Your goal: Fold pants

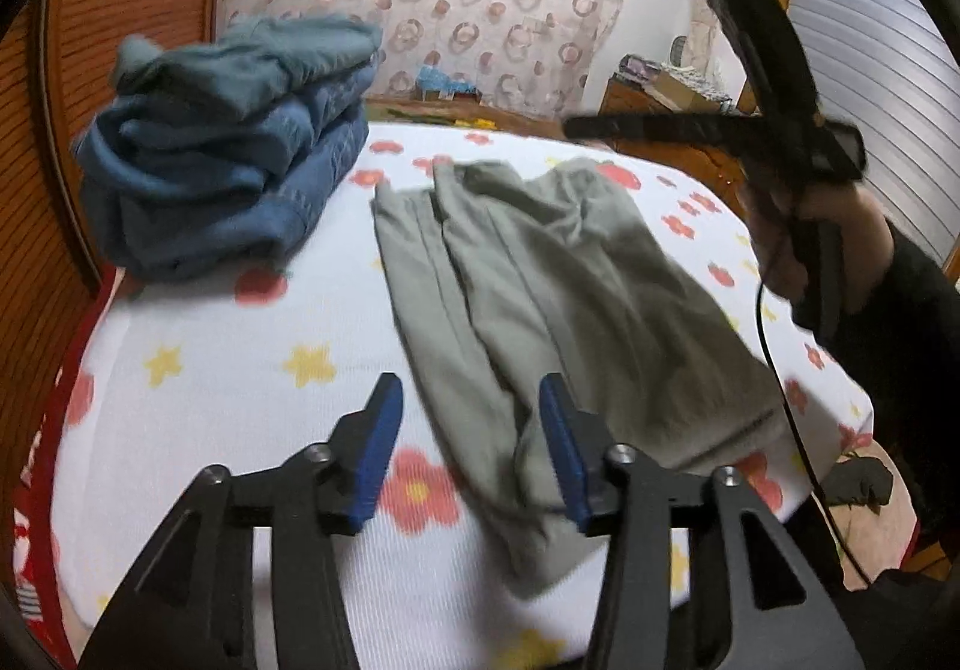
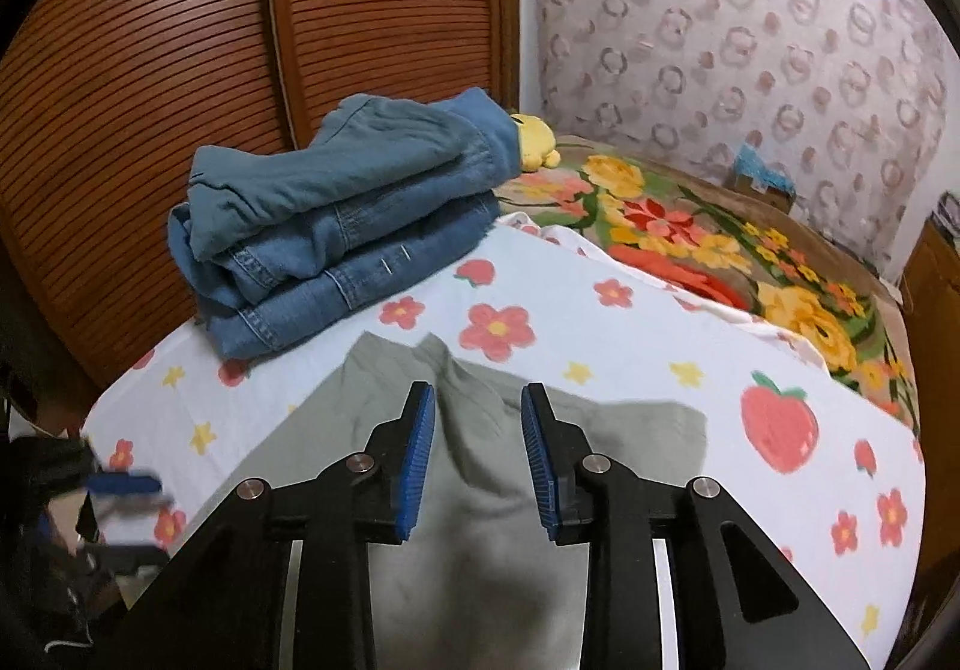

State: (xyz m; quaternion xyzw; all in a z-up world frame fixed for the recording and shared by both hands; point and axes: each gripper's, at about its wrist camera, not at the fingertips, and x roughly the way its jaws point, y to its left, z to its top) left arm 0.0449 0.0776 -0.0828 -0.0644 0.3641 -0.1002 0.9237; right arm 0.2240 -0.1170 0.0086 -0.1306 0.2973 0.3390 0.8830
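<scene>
Grey-green pants (image 1: pixel 540 274) lie folded lengthwise on a white flowered sheet (image 1: pixel 240 370). My left gripper (image 1: pixel 471 424) hovers over their near end. Its blue pads (image 1: pixel 384 430) stand apart, with the cloth lying below them and not pinched. In the right wrist view the pants (image 2: pixel 480 466) spread under my right gripper (image 2: pixel 477 418), whose jaws are open above a raised crease of the fabric. A person's hand (image 1: pixel 828 250) holds that right gripper (image 1: pixel 600 127) above the pants' far right side. The left gripper's blue pad (image 2: pixel 120 484) shows blurred at the left edge.
A stack of folded blue jeans (image 1: pixel 228 148) (image 2: pixel 336 226) sits at the sheet's far left corner beside slatted wooden doors (image 2: pixel 180 70). A yellow plush toy (image 2: pixel 534 136) and a bright flowered blanket (image 2: pixel 720 250) lie beyond. A black cable (image 1: pixel 774 370) hangs at the right.
</scene>
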